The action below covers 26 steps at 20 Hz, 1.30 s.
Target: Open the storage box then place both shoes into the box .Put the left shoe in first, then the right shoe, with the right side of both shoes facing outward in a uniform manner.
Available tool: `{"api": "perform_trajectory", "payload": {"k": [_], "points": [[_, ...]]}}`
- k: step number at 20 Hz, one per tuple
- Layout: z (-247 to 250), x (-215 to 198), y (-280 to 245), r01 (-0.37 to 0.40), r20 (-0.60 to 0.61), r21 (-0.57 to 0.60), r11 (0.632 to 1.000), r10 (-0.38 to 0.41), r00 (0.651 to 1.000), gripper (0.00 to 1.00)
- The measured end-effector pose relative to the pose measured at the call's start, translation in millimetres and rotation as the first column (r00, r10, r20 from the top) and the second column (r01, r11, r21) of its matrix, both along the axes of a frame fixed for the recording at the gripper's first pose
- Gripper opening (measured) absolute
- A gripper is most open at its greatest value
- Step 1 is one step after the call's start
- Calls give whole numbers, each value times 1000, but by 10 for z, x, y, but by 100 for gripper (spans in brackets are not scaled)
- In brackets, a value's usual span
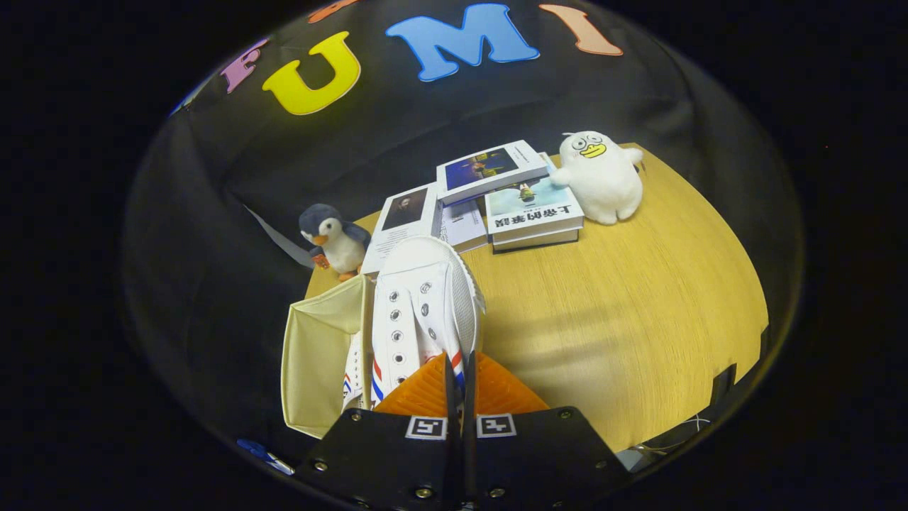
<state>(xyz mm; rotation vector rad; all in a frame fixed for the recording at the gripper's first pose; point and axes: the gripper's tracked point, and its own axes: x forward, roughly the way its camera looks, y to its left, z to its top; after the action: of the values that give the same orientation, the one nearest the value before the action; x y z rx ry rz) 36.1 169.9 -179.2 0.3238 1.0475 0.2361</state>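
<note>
A white sneaker (425,298) is being held by the gripper (460,380), its fingers pinched nearly together on the shoe's rear edge, toe pointing away, right over the rim of the open cream storage box (316,355). A second white shoe (352,380) is being glimpsed inside the box, just beside the held one. Beyond them on the wooden table (624,298), a plush penguin (333,240), stacked books (496,195) and a white plush duck (601,176) are being seen.

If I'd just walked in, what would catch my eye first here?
Probably the white shoe, pinched at its back edge by the gripper and held over the open cream box, where another shoe already sits. Beyond, a duck toy stands beside stacked books, and a penguin toy by the box.
</note>
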Motion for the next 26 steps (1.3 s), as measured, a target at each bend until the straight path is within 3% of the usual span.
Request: {"api": "perform_trajectory", "payload": {"k": [14,25,26], "points": [[-110,-111,1144,-102,-11,23,994,103,995,1],[-361,-156,1322,-116,-25,-52,992,115,993,1],[-345,-168,1387,-131,-23,-19,991,130,991,1]]}}
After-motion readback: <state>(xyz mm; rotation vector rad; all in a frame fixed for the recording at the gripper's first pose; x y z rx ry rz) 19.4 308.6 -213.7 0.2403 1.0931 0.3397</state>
